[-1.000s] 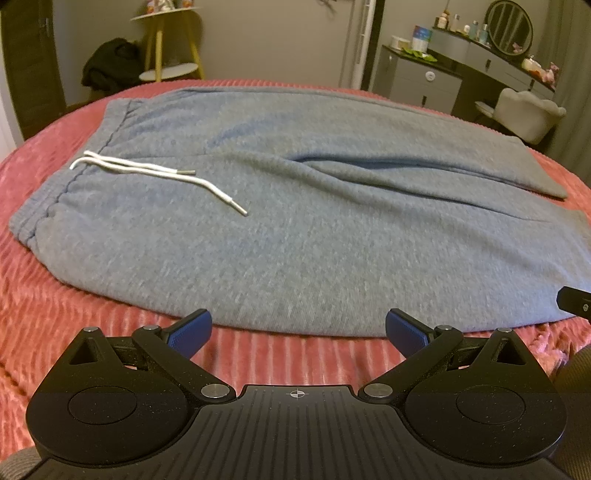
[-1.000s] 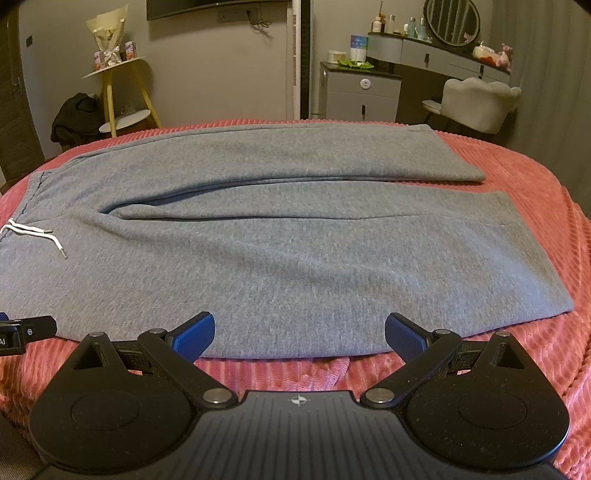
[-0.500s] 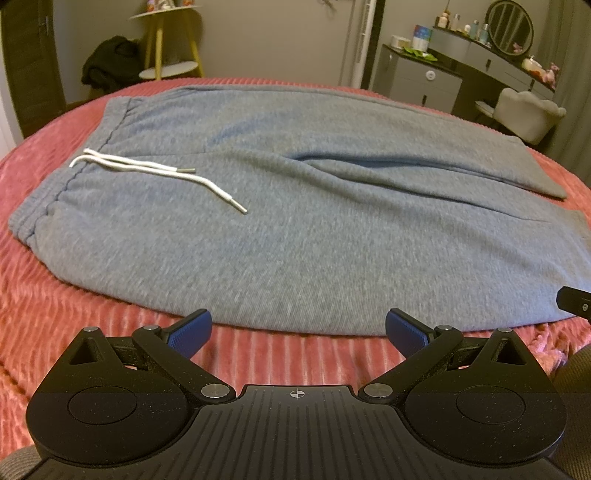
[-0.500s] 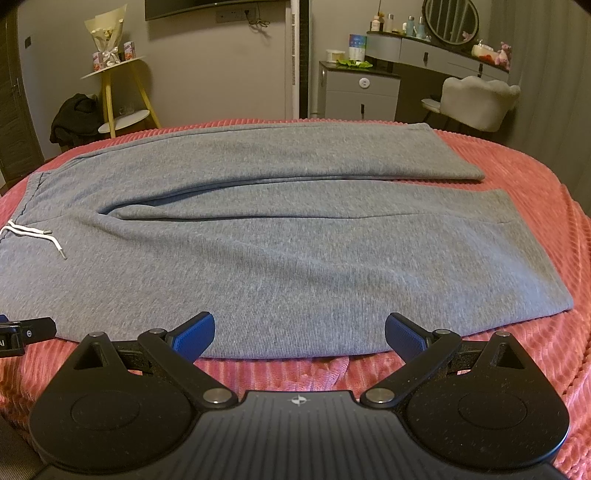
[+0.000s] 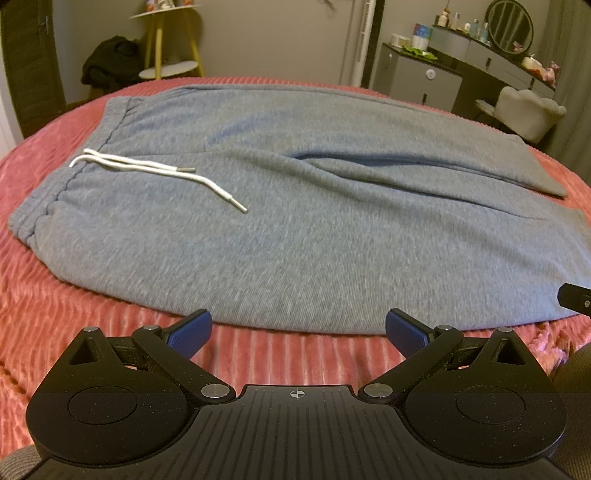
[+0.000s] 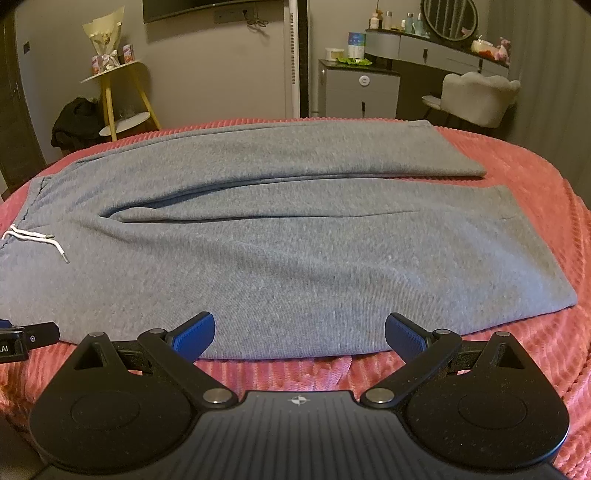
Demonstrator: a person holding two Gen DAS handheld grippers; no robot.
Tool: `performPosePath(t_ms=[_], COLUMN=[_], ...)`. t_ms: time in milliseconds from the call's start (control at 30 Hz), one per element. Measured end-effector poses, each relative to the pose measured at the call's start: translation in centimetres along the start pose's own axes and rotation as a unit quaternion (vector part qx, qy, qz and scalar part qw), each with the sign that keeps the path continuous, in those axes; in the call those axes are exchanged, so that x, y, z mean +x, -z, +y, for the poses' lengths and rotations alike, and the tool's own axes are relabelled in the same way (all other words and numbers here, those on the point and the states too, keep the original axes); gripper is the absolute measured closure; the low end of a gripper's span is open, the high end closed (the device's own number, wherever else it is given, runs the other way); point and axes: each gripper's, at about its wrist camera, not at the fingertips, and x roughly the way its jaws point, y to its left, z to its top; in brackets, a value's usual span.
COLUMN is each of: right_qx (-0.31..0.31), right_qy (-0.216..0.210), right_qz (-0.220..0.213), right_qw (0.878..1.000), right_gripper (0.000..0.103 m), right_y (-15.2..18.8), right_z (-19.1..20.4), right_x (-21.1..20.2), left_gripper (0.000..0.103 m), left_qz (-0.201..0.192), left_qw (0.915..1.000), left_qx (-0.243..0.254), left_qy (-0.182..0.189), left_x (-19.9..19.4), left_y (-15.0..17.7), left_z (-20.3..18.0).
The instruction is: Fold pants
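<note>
Grey sweatpants (image 5: 295,221) (image 6: 295,240) lie flat across a pink ribbed bedspread (image 5: 74,314), waistband to the left and both legs running right. A white drawstring (image 5: 155,170) (image 6: 37,240) lies loose on the front near the waistband. My left gripper (image 5: 298,330) is open, just short of the pants' near edge by the hip. Open as well, my right gripper (image 6: 299,334) hovers at the near edge of the closer leg, its blue fingertips (image 6: 194,334) over the hem of the fabric. Neither holds anything.
Beyond the bed stand a yellow side table (image 6: 122,99) with dark clothes beside it, a grey dresser (image 6: 360,92), a vanity with a round mirror (image 6: 448,18), and a white chair (image 6: 480,98). Pink bedspread (image 6: 535,221) shows right of the leg cuffs.
Both grippers have crept slightly forward toward the pants' near edge. The pants have not moved, and the jaws stay open.
</note>
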Motion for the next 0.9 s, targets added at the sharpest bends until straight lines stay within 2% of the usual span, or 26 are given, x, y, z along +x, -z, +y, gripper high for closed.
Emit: performPosePath(t_ms=[633,767,900], right_qx=[0.015,0.036,0.096], right_qy=[-0.024,-0.052,-0.093], right_qz=[-0.003,0.007,0.006], right_qw=[1.000,0.998,0.991], right_gripper=[0.004,0.004,0.004], right_y=[-0.3,-0.7,-1.2], right_z=[-0.6,-1.4,-3.2], right_x=[-0.4,0.1,1.1], left_gripper=[0.000,0.000,0.000], left_qz=[0.002,0.001,0.009], left_qw=[1.0000,1.0000,0.9998], left_qx=[0.005,0.002,-0.001], left_qy=[-0.002,-0.008,-0.021], left_x=[-0.1,-0.2,0.0], left_y=[-0.1,-0.2,-0.5], left_z=[-0.3,-0.4,-0.5])
